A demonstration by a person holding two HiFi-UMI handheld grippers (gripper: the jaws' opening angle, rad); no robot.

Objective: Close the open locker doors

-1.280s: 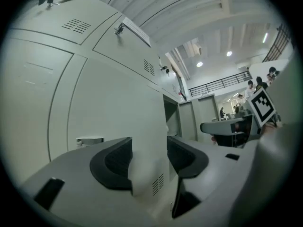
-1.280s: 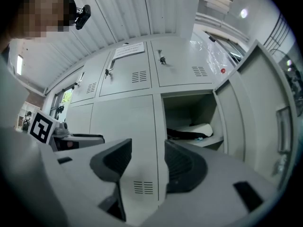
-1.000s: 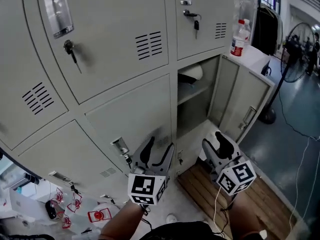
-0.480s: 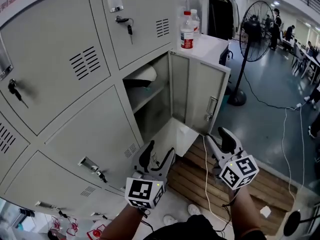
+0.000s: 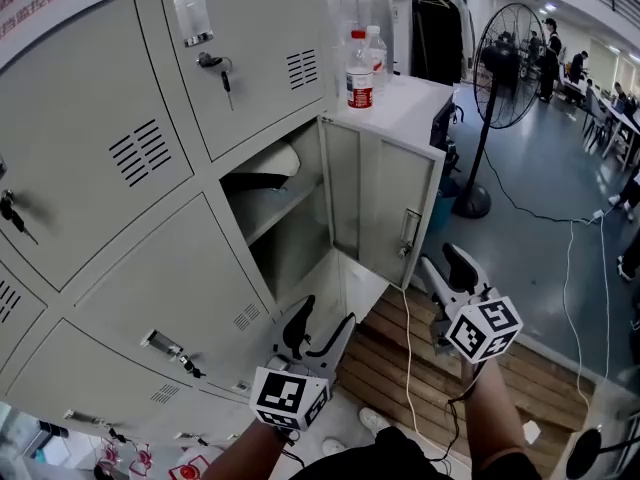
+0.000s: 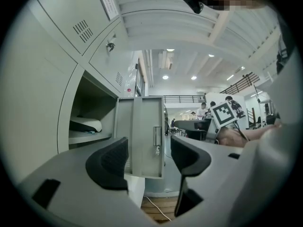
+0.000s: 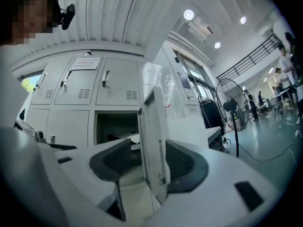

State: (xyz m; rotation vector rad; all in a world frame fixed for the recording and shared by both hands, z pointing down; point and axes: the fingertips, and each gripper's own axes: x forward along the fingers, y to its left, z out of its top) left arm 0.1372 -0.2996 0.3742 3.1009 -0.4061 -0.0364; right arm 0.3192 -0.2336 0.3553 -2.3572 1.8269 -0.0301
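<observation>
Left gripper point(image 5: 322, 320) and right gripper point(image 5: 445, 261), empty jaws just opened, face the locker door point(image 5: 385, 203) (shelf point(image 5: 262, 206) behind half hidden).

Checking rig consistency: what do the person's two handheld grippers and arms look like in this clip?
Left tongs and right tongs: pale grey bodies, curved black textured pads, each backed by a white cube with black square markers. A thin black cable trails along the right forearm. No sleeves show.

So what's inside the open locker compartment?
The open locker has a shelf carrying a white rounded item, with something dark under it. Below the shelf nothing shows, though the bottom and back corners are in shadow.
</observation>
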